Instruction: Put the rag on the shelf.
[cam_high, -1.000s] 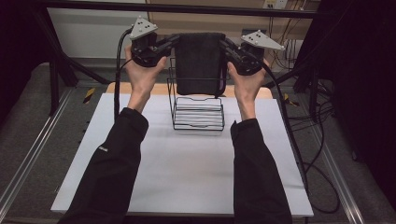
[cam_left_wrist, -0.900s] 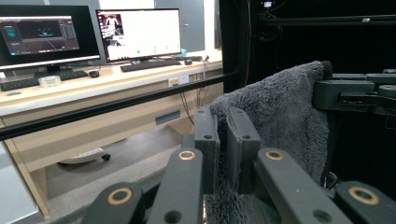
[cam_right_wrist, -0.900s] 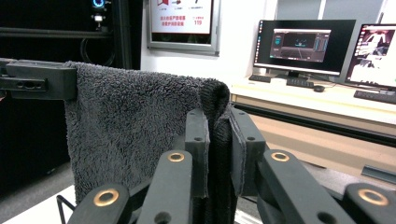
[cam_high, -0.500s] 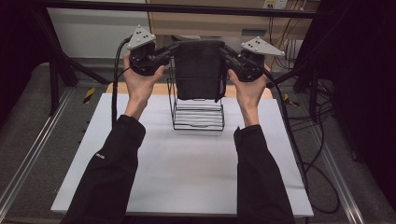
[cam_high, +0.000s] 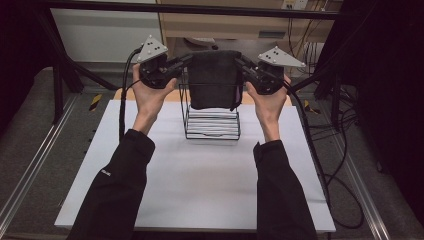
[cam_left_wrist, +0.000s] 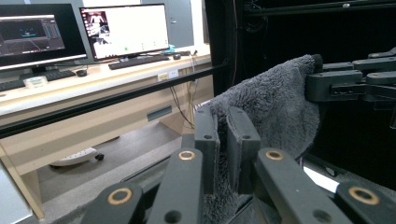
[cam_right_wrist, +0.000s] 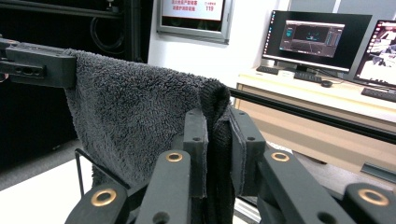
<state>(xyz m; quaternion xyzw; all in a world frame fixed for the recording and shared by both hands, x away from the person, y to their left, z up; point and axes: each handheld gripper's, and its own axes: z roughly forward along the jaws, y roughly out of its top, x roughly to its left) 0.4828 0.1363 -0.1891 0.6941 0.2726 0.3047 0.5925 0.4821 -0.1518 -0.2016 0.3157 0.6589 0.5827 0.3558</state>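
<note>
Pinching the dark towel (cam_high: 214, 79) by its top corners, left gripper (cam_high: 176, 65) and right gripper (cam_high: 247, 69) both clamped, I hold it stretched above the wire rack (cam_high: 211, 116); I'd lower evenly, keeping tension.

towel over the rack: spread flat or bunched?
Spread. The grey towel hangs flat between the left gripper and the right gripper, each shut on a top corner, above the wire rack.
</note>
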